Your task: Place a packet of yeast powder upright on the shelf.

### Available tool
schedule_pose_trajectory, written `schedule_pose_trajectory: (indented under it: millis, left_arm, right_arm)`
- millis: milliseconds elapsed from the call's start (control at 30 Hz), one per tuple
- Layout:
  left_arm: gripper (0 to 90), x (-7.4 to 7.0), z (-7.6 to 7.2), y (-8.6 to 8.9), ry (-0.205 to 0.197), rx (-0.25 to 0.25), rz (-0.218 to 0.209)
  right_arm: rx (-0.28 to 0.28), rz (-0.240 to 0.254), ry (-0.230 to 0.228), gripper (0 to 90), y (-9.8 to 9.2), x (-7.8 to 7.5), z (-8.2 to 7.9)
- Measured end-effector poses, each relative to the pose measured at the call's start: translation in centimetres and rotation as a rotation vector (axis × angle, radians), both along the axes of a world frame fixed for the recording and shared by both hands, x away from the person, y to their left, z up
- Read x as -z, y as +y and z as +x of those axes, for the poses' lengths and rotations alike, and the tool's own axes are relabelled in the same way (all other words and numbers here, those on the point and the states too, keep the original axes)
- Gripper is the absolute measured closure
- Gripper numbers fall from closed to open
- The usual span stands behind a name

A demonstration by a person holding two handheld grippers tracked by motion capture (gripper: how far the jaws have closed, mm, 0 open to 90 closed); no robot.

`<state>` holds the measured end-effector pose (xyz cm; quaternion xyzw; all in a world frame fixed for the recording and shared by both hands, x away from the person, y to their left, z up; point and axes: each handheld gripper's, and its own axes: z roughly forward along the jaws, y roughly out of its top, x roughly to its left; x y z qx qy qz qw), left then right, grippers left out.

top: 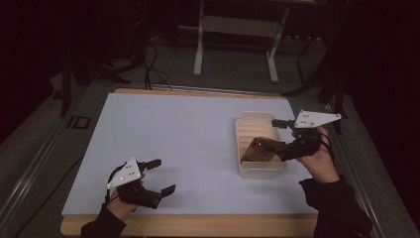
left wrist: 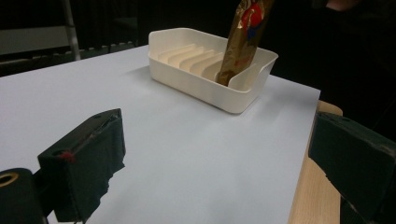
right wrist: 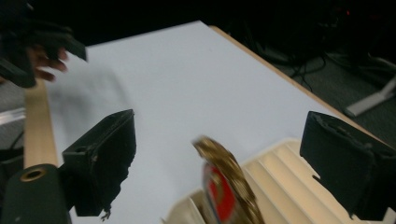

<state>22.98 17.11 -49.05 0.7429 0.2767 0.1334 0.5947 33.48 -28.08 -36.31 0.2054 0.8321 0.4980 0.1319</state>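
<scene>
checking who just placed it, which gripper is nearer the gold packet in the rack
Right. The right gripper hangs open just over the gold packet standing in the white rack; the left gripper sits open far across the table, near its front edge.

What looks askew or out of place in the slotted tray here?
The gold packet stands in the nearest slot of the white tray but leans over rather than upright. The right gripper is open around its top, not pressing it. Nothing looks spilled or damaged.
</scene>
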Motion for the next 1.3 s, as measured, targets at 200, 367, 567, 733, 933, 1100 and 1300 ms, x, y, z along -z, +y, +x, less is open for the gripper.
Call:
schedule_pose_trajectory:
  millis: [200, 367, 567, 733, 933, 1100, 1300]
  left_arm:
    - [4.4, 0.0, -0.1, -0.1, -0.002, 0.003, -0.001]
    - [4.4, -0.1, -0.2, -0.2, -0.005, 0.003, 0.0]
    - [4.4, 0.0, -0.2, -0.1, -0.002, 0.001, -0.004]
    - [4.4, -0.1, -0.3, -0.1, -0.009, 0.003, -0.002]
    - [4.4, -0.1, -0.3, -0.1, -0.011, 0.003, -0.005]
    - [4.4, -0.1, -0.3, -0.1, -0.012, 0.003, -0.004]
    - [4.4, -0.1, -0.4, -0.1, -0.016, 0.003, 0.001]
  right_arm:
    - [-0.039, 0.051, 0.01, 10.5, 1.3, -0.9, -1.2]
    - [-0.058, 0.065, -0.02, 10.5, 2.5, -1.1, -2.4]
    - [-0.086, 0.081, -0.021, 10.5, 3.8, -0.5, -3.8]
    - [-0.092, 0.081, -0.019, 10.6, 4.6, 0.9, -4.9]
    - [-0.109, 0.069, 0.011, 11.5, 5.3, 2.9, -5.9]
    - [-0.119, 0.056, 0.039, 11.6, 5.7, 4.8, -6.5]
    - [-0.119, 0.054, 0.064, 11.6, 5.8, 6.3, -7.3]
